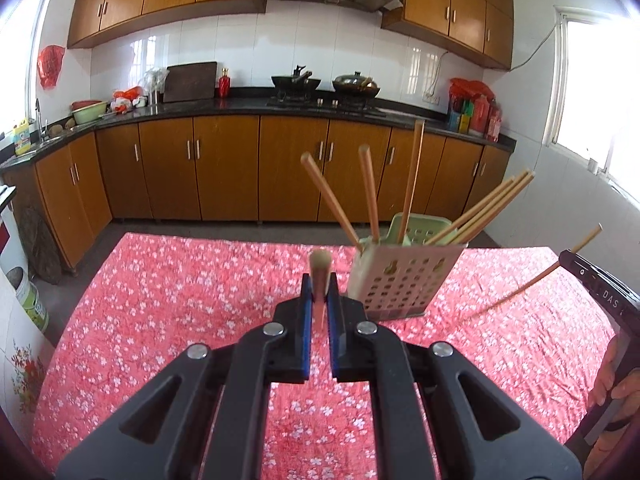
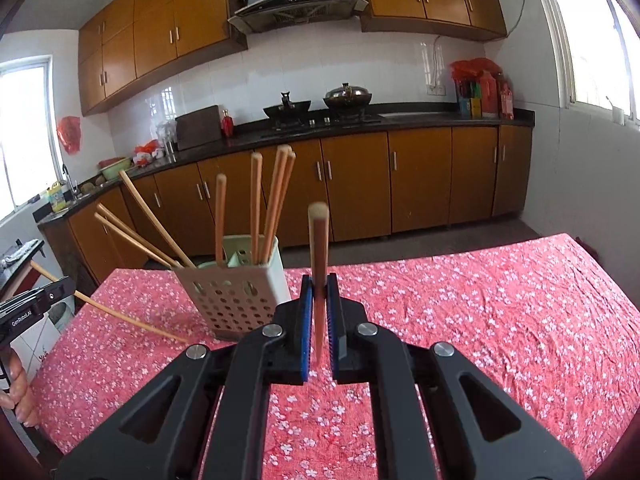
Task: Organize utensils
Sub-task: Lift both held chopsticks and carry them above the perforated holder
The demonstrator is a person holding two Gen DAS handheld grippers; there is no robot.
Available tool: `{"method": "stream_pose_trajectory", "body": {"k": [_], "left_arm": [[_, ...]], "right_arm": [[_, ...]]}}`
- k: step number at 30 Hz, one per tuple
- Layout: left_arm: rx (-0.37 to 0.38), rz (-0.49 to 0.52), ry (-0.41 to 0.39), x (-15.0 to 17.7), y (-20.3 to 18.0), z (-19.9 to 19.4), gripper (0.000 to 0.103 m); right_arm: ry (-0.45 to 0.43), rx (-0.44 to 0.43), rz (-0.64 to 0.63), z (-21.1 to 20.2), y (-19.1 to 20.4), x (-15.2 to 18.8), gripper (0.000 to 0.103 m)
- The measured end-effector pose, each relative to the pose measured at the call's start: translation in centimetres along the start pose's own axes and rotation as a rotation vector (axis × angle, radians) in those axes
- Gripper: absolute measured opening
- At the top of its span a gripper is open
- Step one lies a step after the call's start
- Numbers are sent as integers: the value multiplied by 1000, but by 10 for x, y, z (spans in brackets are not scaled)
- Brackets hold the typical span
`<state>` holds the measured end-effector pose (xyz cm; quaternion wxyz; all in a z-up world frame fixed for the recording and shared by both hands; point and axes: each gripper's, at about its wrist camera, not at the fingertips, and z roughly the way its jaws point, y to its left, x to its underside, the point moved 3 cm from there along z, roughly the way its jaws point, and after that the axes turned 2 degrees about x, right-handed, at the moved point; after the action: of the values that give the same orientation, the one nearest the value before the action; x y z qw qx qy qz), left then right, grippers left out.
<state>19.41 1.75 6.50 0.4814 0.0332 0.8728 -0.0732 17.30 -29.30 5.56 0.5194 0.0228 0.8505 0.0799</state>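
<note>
Left wrist view shows both tongs, left (image 1: 319,300) and right (image 2: 319,300), each clamped on one stiff, light, slippery chopstick (image 1: 320,276), perforated holder (image 1: 400,280) at one o'clock.

Only two bits of lettering can be read. In the right wrist view, at about nine o'clock, the black body of the left gripper (image 2: 28,312) carries white lettering that reads "GenRobot.AI". In the left wrist view, at about three o'clock, the black body of the right gripper (image 1: 600,288) shows white letters "DAS", cut off past that. Labels on the counter bottles are too small to read.
</note>
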Motion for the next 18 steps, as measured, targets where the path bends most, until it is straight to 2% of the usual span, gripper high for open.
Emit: {"method": "stream_pose_trajectory", "body": {"k": [11,18], "left_arm": [[50,8,-67,-29,-18,-22,8],[119,-17,-183,-79,-41,-45,8]], "right_arm": [[-105,-61,0,-24,12,-35,8],[-246,-114,45,-46,20,-83,8]]}}
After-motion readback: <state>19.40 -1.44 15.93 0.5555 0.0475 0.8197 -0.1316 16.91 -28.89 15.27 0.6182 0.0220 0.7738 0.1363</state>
